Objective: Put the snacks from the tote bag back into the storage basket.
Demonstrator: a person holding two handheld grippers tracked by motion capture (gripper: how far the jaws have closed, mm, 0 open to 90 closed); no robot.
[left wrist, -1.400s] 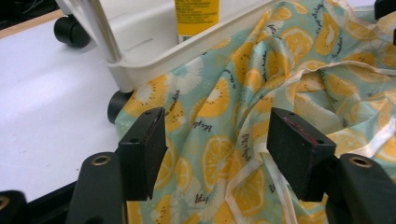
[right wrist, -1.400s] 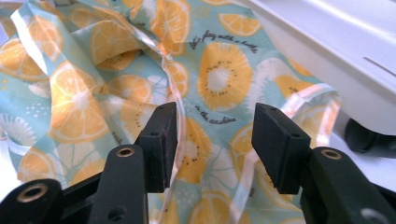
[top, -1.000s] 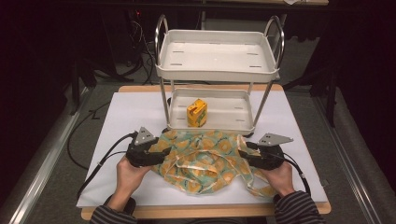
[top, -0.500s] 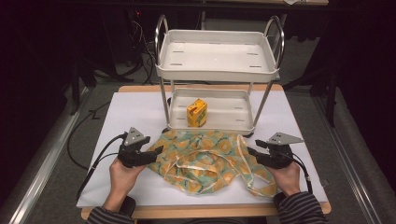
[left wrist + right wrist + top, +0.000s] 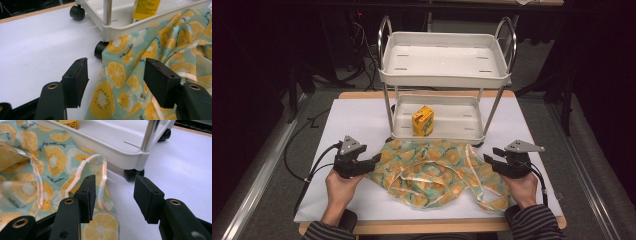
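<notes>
A white two-tier cart (image 5: 446, 75) is standing at the far side of the desk (image 5: 352, 125), its black casters (image 5: 77, 12) resting on the white sheet covering the desk. A small yellow carton (image 5: 423, 121) is sitting upright on the cart's lower tray. A crumpled cloth (image 5: 432, 170) printed with citrus slices is lying just before the cart, its edge touching the lower tray.

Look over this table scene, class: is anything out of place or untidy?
The fruit-print cloth lies crumpled in a heap on the white tabletop, its far edge bunched against the cart's lower tray. The yellow carton stands upright.
</notes>
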